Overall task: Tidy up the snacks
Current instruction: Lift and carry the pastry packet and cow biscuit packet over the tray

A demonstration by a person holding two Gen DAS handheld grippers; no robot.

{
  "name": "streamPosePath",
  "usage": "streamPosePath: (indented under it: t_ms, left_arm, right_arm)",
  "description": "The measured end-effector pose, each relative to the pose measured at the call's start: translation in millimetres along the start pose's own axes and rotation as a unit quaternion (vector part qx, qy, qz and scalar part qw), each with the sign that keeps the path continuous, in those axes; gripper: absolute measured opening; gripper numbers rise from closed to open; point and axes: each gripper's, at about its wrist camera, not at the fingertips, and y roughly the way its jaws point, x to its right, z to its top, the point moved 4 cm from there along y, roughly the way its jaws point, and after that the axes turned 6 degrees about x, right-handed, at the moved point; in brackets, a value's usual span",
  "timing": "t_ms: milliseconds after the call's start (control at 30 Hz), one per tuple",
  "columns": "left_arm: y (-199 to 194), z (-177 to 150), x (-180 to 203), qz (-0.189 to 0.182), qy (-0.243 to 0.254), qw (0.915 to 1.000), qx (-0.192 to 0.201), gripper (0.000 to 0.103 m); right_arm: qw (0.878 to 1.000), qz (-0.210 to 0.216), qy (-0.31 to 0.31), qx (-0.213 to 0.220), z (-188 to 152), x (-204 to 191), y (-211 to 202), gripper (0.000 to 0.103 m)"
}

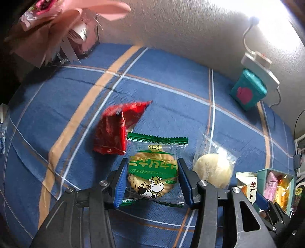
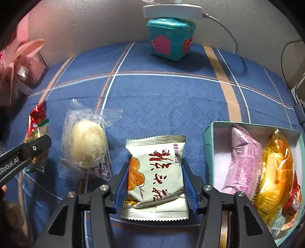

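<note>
My left gripper point(image 1: 152, 171) is shut on a clear, green-edged biscuit packet point(image 1: 154, 167) with a cartoon cow, its blue pads against both sides. A red packet point(image 1: 114, 129) lies just beyond it on the left, and a pale pastry in clear wrap point(image 1: 213, 169) lies on the right. My right gripper point(image 2: 155, 183) is shut on a white packet with red characters point(image 2: 156, 171), pads pressed to its edges. To its right stands a teal cardboard box point(image 2: 209, 145) holding a pink packet point(image 2: 244, 160) and a yellow one point(image 2: 276, 171). The pastry point(image 2: 87, 143) lies on its left.
A blue plaid cloth point(image 2: 162, 95) covers the surface. A teal tin with pink shapes point(image 2: 171, 42) stands at the back by the wall, with a white lamp base point(image 2: 171, 8) and its cable behind it. Pink paper decorations point(image 2: 19, 57) fill the back left corner.
</note>
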Motion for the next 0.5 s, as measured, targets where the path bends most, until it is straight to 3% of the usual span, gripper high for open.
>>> streamPosePath:
  t_ms: [500]
  left_arm:
    - [-84.4, 28.8, 10.6, -0.039, -0.019, 0.996, 0.079, 0.051]
  right_arm:
    - [0.996, 0.02, 0.037, 0.081, 36.3, 36.8, -91.1, 0.055]
